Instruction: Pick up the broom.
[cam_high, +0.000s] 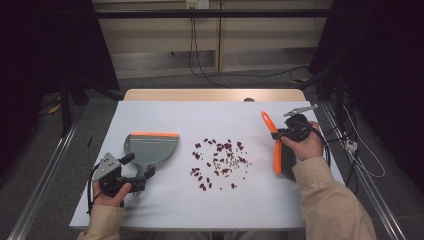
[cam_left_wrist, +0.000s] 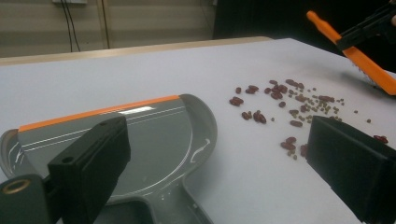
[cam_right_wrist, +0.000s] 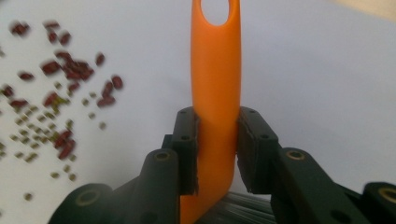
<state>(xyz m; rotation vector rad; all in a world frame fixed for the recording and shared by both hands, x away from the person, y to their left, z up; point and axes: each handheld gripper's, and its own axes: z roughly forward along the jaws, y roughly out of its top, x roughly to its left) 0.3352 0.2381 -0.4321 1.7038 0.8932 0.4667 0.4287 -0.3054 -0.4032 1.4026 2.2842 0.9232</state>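
Left hand-held gripper: nearest the person, at the table's front left; jaws stand apart on either side of the dustpan's handle, with nothing pressed between the pads as far as the left gripper view shows.
Right hand-held gripper: at the right of the table; jaws clamped on the orange handle of the brush, pads pressing both flanks of it.
Dustpan: grey with an orange lip, lying flat on the table at the left, lip turned away from the person; pan holds no beans.
Brush: orange-backed hand brush with dark bristles, held up at a tilt beside the spill, to its right; whether the bristles touch the table cannot be told.
Spilled beans: red beans and smaller greenish ones scattered loose at mid-table, between dustpan and brush, apart from both.
Table: white top, otherwise bare.
Done, by judgement: brush secured; dustpan approached.
Outstanding, by judgement: grip dustpan, bring its lip to the spill, sweep the beans in. No sweeping is evident.
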